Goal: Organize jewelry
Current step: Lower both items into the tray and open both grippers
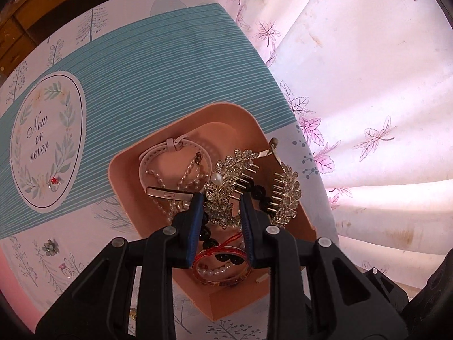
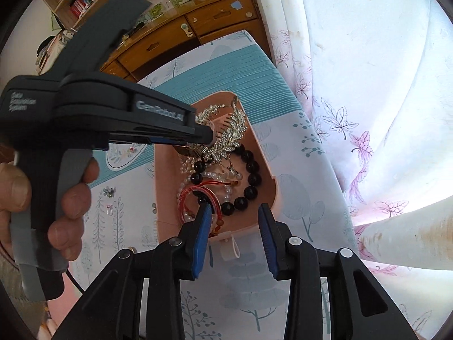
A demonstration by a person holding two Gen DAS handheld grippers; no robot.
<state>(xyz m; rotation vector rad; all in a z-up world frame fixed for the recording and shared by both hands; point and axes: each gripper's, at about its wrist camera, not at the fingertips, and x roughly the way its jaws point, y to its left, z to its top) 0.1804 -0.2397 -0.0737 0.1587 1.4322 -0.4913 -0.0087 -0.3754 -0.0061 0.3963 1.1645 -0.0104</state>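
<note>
A peach jewelry tray (image 1: 127,170) (image 2: 267,153) holds a rhinestone leaf hair comb (image 1: 226,170) (image 2: 232,133), a pink watch (image 1: 158,153), pearl strands (image 1: 187,178), a black bead bracelet (image 2: 252,175) and a red bangle (image 1: 220,272) (image 2: 198,198). My left gripper (image 1: 222,198) is open, its fingers on either side of the hair comb's lower leaves. In the right wrist view its tips (image 2: 209,138) reach into the tray at the comb. My right gripper (image 2: 236,212) is open and empty above the tray's near edge, by the red bangle.
The tray sits on a teal-striped tablecloth (image 1: 141,70) with an oval "Now or never" label (image 1: 48,141). A red-stone ring (image 1: 54,182), a flower brooch (image 1: 51,247) and a small pink piece (image 1: 64,267) lie loose on the cloth. A leaf-print curtain (image 1: 368,85) hangs right; wooden drawers (image 2: 175,36) stand behind.
</note>
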